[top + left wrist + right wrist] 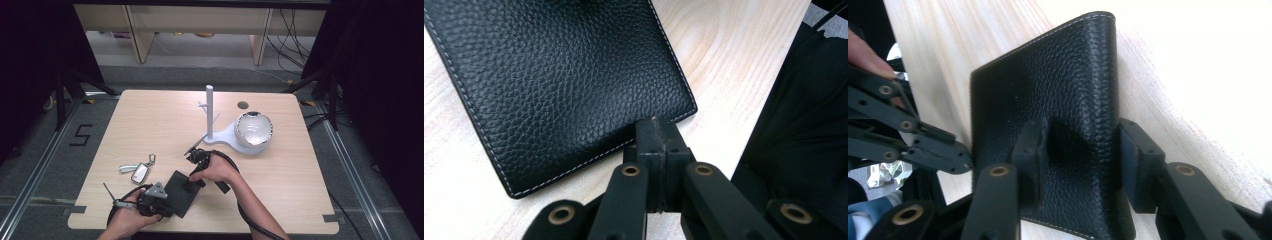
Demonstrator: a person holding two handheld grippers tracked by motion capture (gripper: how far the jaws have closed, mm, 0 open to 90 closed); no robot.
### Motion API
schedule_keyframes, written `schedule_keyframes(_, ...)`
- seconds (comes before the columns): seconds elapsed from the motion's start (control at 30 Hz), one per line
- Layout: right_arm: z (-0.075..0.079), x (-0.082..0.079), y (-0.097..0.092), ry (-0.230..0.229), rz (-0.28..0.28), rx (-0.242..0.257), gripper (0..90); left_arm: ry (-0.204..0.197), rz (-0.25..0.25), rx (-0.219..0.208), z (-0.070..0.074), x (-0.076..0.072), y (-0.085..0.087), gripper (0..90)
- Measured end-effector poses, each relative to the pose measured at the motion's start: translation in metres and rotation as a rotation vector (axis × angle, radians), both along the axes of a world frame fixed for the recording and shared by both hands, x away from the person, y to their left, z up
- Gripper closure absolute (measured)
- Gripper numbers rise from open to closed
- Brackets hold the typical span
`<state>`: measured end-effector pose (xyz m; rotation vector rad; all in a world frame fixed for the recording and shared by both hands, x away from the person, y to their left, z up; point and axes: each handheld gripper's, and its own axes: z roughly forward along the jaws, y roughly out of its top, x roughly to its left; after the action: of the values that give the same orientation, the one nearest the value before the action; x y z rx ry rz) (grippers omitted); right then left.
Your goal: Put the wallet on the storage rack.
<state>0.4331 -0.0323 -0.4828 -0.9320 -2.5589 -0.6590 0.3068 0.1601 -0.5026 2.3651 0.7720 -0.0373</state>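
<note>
A black grained-leather wallet (179, 194) lies flat near the table's front edge, seen close in the left gripper view (564, 80) and the right gripper view (1068, 90). My left gripper (166, 202) is at the wallet's near-left corner. Its jaws are pressed together, and the tips (656, 131) rest on the stitched edge with nothing visibly between them. My right gripper (193, 184) comes down on the wallet's far-right part and stands open (1085, 155). One pad (1030, 150) sits over the leather face, the other pad (1140, 160) beside the wallet's folded edge. The left gripper (965, 161) also appears at the wallet's far side there.
A white stand (210, 112) with pegs rises mid-table, its base running to a shiny silver bowl (254, 129). A key fob (140, 173) and a silver key (128, 168) lie left of the wallet. The table's front edge (200, 231) is just behind the wallet.
</note>
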Motion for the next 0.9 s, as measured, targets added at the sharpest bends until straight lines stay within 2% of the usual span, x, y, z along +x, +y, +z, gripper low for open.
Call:
schedule_keyframes(0.1,0.006,0.000,-0.001,-0.014,0.021,0.016,64.0,0.006,0.005,0.003,0.000,0.000,-0.001,89.5)
schedule_keyframes(0.3,0.016,-0.002,0.000,-0.023,0.036,-0.001,68.4,0.003,-0.006,0.005,0.000,0.001,0.000,89.4)
schedule_keyframes(0.4,0.021,-0.002,0.000,-0.026,0.057,0.018,71.0,0.011,0.005,0.003,0.000,0.000,0.000,89.4)
schedule_keyframes(0.57,0.029,-0.004,0.001,-0.029,0.068,0.013,76.3,0.005,-0.004,0.003,0.000,0.000,0.000,89.4)
schedule_keyframes(0.6,0.031,-0.003,0.000,-0.054,0.098,-0.004,77.7,0.006,-0.003,0.002,0.000,0.000,0.000,89.3)
schedule_keyframes(0.7,0.035,-0.005,0.002,-0.057,0.110,0.004,78.5,0.010,0.002,-0.012,0.000,-0.001,0.000,89.3)
schedule_keyframes(0.77,0.043,-0.011,0.004,-0.059,0.098,-0.016,78.9,0.007,-0.006,-0.007,0.000,0.000,0.001,89.2)
schedule_keyframes(0.87,0.048,-0.016,0.006,-0.082,0.110,-0.029,79.2,0.001,-0.002,-0.016,-0.001,-0.001,0.001,89.1)
schedule_keyframes(0.9,0.051,-0.018,0.007,-0.107,0.122,-0.030,79.4,0.004,0.006,-0.020,-0.001,-0.001,0.000,88.8)
